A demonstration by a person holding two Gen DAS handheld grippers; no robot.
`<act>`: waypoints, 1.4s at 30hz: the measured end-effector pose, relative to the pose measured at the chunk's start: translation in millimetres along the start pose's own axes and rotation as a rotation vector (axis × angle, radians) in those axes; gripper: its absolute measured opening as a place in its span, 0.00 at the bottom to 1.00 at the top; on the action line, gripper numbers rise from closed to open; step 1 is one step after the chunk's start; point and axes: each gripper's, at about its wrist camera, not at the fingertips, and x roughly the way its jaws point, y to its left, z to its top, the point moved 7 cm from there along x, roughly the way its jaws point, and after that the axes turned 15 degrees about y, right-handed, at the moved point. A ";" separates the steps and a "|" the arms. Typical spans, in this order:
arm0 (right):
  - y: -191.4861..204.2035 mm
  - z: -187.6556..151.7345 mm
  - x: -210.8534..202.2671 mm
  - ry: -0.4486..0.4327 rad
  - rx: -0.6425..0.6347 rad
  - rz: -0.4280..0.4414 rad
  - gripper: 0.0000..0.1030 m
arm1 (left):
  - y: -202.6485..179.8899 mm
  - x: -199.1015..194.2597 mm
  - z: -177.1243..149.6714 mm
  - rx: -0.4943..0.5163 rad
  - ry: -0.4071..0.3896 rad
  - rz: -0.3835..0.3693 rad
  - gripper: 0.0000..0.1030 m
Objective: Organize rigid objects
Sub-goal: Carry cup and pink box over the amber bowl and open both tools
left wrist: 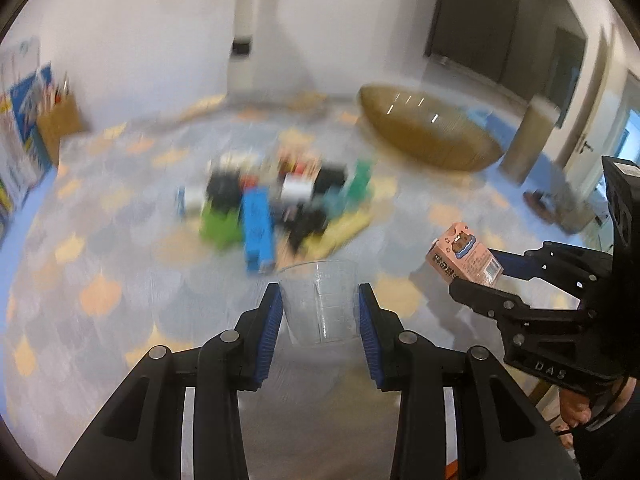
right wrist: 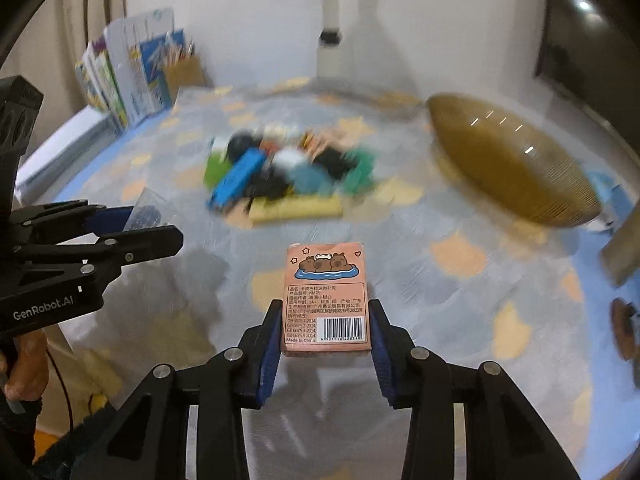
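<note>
Both grippers loaded, held up short of the pile [right wrist: 288, 176].
Left gripper [left wrist: 320, 320] clamped on clear cup [left wrist: 320, 300]: light, thin-walled, slick; squeeze low and gently. Right gripper [right wrist: 324, 320] clamped on card box [right wrist: 326, 300]: light, stiff, flat sides grip fine.

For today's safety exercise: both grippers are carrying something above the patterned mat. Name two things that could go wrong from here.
1. The clear plastic cup sits between the left gripper fingers by its smooth, tapering walls; it might slip or buckle.
2. The pink card box is pinched only near its lower end by the right gripper, so it could pivot out.
</note>
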 end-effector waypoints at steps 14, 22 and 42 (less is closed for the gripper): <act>-172.6 76.8 -86.6 -0.157 0.261 -0.159 0.38 | -120.5 20.7 167.5 0.208 -0.052 -0.085 0.33; -217.5 82.2 -19.0 0.033 0.310 -0.112 0.38 | -142.0 102.8 185.8 0.193 0.079 -0.087 0.43; -139.0 73.7 -159.6 -0.354 0.331 -0.142 0.99 | -19.7 -121.2 124.0 0.007 -0.326 0.085 0.84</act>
